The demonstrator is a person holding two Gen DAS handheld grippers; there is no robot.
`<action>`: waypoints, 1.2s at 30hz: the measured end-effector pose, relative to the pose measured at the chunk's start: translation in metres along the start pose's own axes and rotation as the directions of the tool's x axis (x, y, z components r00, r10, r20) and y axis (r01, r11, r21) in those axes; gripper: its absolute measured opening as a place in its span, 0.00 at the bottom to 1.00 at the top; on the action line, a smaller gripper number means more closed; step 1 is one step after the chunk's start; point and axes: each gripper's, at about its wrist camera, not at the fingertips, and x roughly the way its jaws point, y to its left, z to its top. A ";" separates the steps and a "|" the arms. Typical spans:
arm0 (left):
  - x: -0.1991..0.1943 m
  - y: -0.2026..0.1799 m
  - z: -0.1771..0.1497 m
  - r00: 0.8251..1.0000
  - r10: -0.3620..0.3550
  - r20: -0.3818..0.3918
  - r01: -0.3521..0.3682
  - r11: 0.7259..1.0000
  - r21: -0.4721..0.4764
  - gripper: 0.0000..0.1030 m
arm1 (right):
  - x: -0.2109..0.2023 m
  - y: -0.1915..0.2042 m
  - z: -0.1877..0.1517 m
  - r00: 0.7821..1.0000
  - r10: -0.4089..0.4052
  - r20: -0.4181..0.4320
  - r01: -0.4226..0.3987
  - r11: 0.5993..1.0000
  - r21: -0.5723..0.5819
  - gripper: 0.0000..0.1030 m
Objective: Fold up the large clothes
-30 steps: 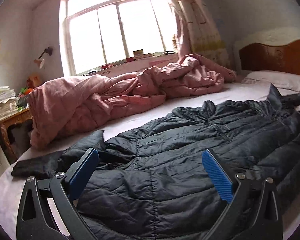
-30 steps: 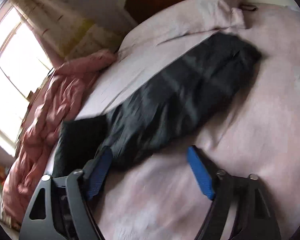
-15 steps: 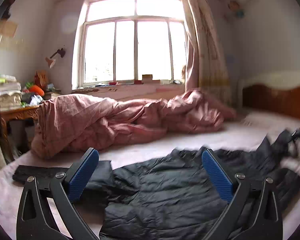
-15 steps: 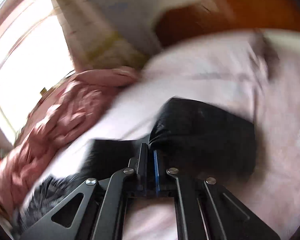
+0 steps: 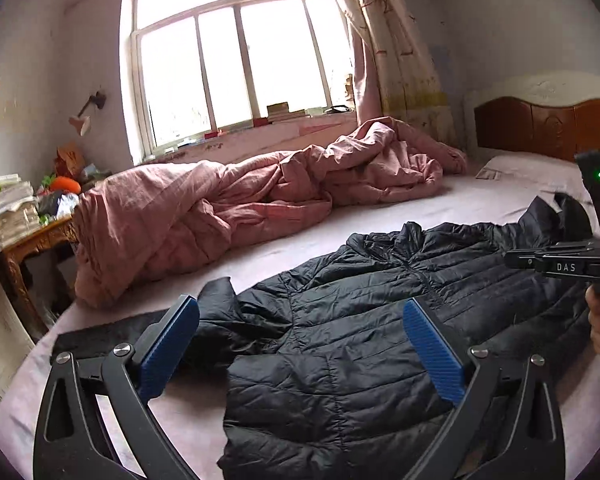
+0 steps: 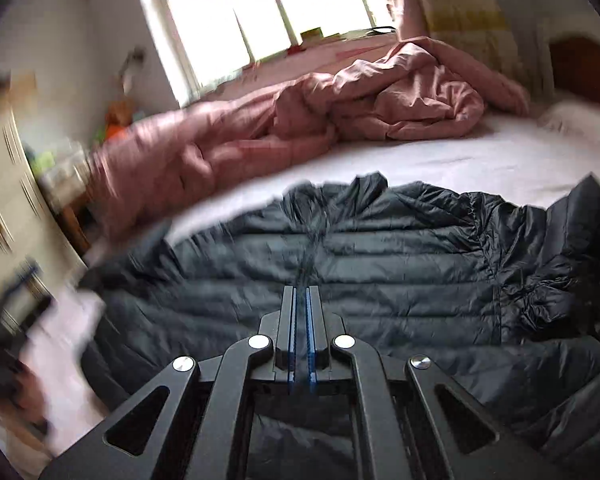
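Fingers of the left gripper (image 5: 300, 344) stand wide apart at the bottom of the left wrist view, blue pads facing each other with nothing between them, hovering over the near edge of the black jacket (image 5: 380, 320). On the right gripper (image 6: 301, 336) the fingers are pressed nearly together at the lower centre of the right wrist view; whether any cloth is pinched between the pads cannot be told. The jacket lies spread across the bed (image 5: 340, 228), filling the lower right of the left wrist view, with a sleeve bunched toward the lower left. Behind it, across the middle of the frame, a rumpled pink blanket (image 5: 240, 208) is heaped along the far side of the bed, below the window (image 5: 240, 60). A wooden headboard (image 5: 540, 128) stands at the right edge, a curtain (image 5: 388, 40) hangs at upper right, and a cluttered table (image 5: 32, 236) sits at the left edge.
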 end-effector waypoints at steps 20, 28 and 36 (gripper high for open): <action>0.033 -0.006 -0.016 0.996 0.035 -0.082 -0.039 0.998 -0.041 0.98 | -0.048 -0.266 0.002 0.887 -0.439 -0.144 0.442 0.715 0.542 0.65; 0.032 0.004 -0.023 0.995 0.036 -0.097 -0.043 0.997 -0.070 0.98 | -0.014 -0.279 -0.001 0.825 -0.505 -0.255 0.564 0.706 0.427 0.67; 0.024 0.007 -0.018 0.993 0.088 -0.082 -0.094 0.992 -0.085 0.98 | -0.035 -0.285 -0.003 0.774 -0.597 -0.212 0.623 0.656 0.427 0.09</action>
